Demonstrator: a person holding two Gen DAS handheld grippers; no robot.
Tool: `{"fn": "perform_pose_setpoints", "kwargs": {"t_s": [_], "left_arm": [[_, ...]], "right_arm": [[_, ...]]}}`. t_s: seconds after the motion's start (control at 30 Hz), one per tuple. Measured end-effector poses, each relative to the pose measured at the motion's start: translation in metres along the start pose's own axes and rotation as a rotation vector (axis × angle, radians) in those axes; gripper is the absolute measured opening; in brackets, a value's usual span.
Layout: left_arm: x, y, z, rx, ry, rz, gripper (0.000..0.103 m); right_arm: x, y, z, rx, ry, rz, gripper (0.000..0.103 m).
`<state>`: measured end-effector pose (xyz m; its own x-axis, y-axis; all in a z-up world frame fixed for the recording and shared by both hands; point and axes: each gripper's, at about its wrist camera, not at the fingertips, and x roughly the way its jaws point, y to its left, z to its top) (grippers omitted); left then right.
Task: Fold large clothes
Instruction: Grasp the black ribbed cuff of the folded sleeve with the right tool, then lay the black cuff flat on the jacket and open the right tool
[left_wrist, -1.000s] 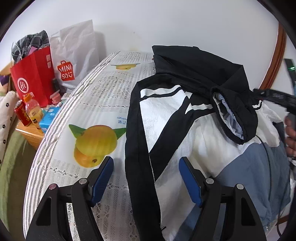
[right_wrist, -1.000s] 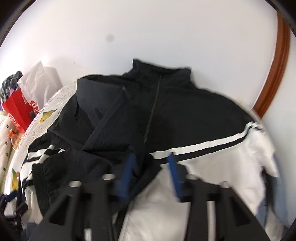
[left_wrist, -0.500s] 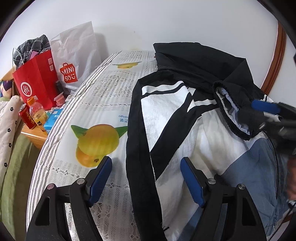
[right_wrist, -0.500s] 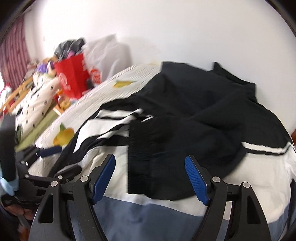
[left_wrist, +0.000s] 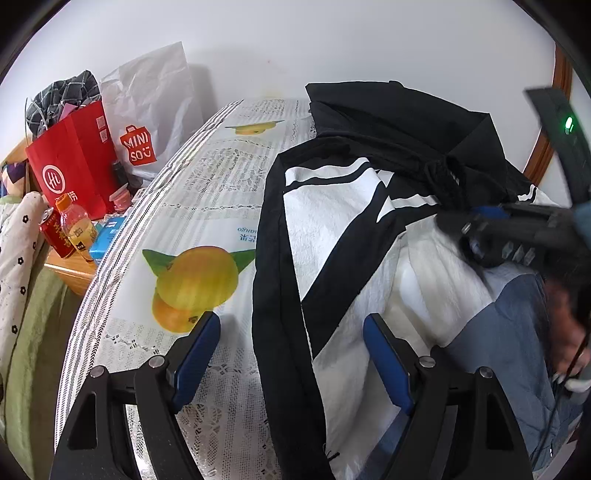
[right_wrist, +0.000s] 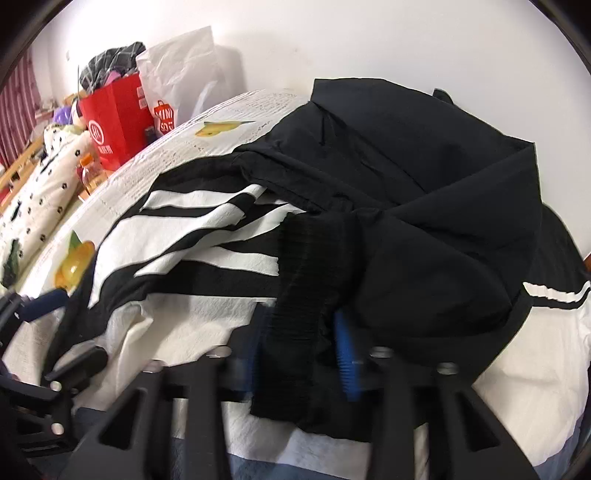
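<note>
Between the blurred right gripper pads, a black cuff.

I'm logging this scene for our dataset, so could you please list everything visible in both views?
Black, white and grey-blue jacket: one, spread on the table, black ribbed cuff folded across it.
White lace tablecloth with mango prints: one, covering the table.
Red paper shopping bag: one, left of the table, checked cloth on top.
White Miniso paper bag: one, behind the red bag, against the wall.
Orange-capped drink bottle: one, on the low wooden stand.
Red drink can: one, beside the bottle.
Blue carton: one, at the table's edge.
White dotted pillow: one, far left.
Left gripper: blue pads, open, straddling the jacket's black edge.
Right gripper: blue pads, closing on the cuff.
</note>
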<state>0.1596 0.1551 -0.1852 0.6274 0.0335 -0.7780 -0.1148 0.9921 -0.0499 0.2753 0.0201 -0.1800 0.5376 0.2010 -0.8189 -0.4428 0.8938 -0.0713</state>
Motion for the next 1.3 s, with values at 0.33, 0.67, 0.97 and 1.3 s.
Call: {"fn": "perform_pose_setpoints", "kwargs": {"t_s": [0.33,0.67,0.97,1.3], "left_arm": [[0.002,-0.002,-0.001,0.009,0.005,0.018,0.081],[0.002,-0.004,0.0,0.012,0.009,0.031,0.083],[0.002,-0.005,0.0,0.015,0.009,0.04,0.084],[-0.008,-0.005,-0.002,0.033,0.024,0.013,0.083]], "right_arm": [[-0.116,-0.116,0.021,0.228,-0.276,0.042,0.008],[-0.131,-0.272,0.007,0.42,-0.308,-0.266,0.025],[-0.095,-0.311,-0.031,0.44,-0.225,-0.368,0.042],[-0.016,-0.305,-0.066,0.445,0.005,-0.414,0.041]]}}
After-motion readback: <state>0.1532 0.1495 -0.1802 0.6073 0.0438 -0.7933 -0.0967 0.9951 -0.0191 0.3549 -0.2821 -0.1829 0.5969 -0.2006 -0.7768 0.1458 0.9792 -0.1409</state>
